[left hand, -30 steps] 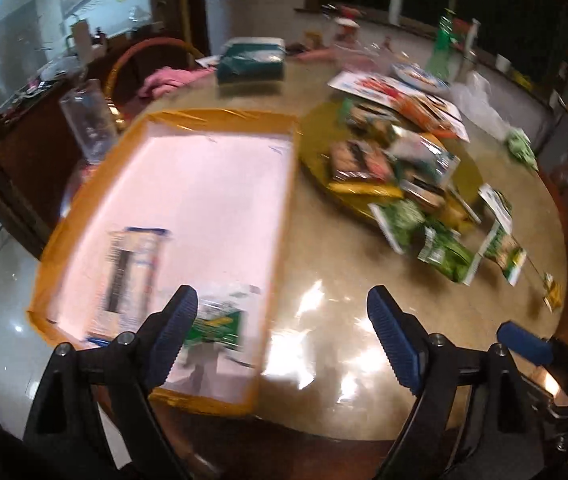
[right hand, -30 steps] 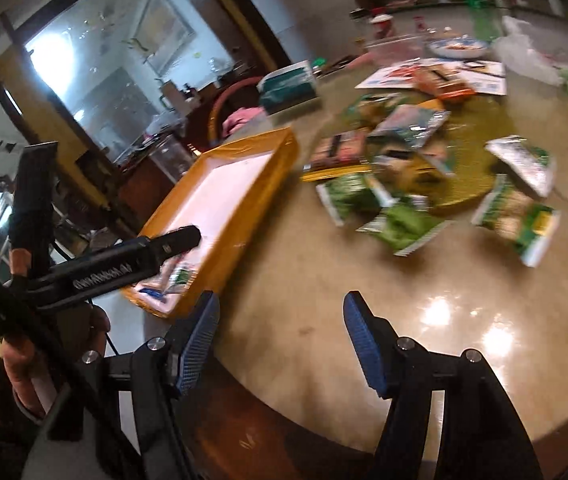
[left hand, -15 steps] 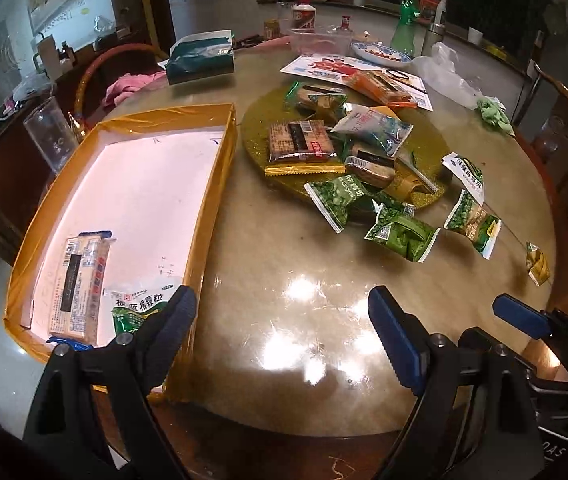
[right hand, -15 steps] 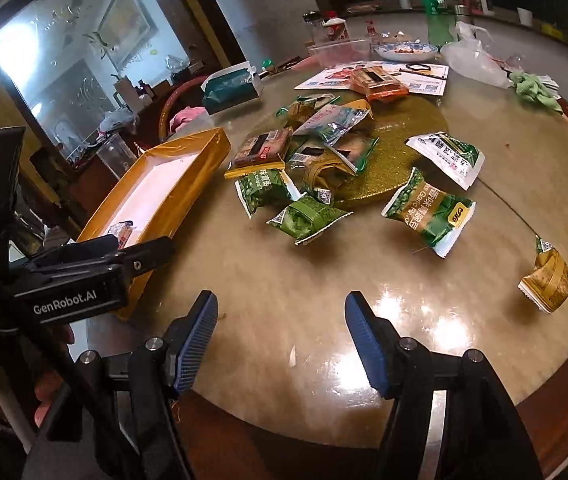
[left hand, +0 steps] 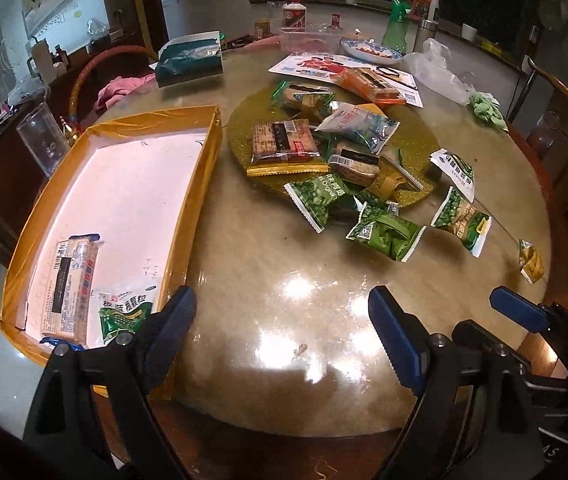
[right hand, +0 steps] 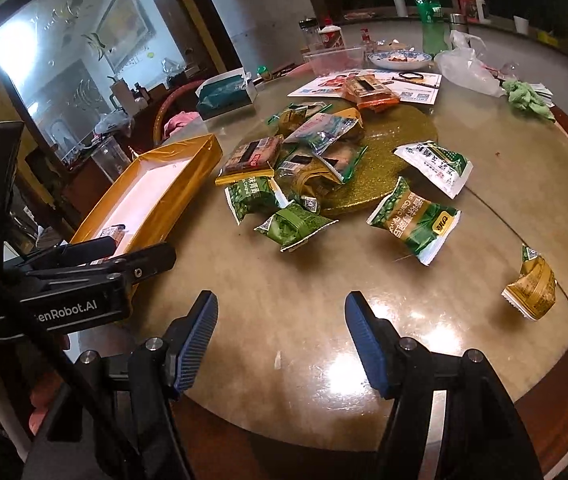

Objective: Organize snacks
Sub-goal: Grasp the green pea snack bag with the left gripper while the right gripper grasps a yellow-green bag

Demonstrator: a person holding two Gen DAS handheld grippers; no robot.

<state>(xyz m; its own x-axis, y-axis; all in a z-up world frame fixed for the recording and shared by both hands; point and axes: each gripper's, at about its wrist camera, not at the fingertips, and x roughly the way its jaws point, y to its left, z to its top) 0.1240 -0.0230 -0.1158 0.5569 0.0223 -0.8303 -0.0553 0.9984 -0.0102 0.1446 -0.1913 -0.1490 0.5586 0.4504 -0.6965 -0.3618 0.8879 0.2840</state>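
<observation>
Snack packets spread over a round desk, both grippers hanging empty at its near edge.

Left wrist view: the left gripper [left hand: 282,320] has its fingers spread wide, holding nothing — two packets [left hand: 96,292] lie in the near end of the yellow tray [left hand: 200,168], the rest piled on and beside a gold mat [left hand: 244,128]; a tissue box [left hand: 188,60] and green bottle [left hand: 396,24] stand beyond. Right wrist view: the right gripper [right hand: 282,332] is likewise wide open and empty over the glossy desk [right hand: 324,300]; a green packet [right hand: 416,222] and a small gold packet [right hand: 532,284] lie apart, with a bright window [right hand: 72,60] behind.
</observation>
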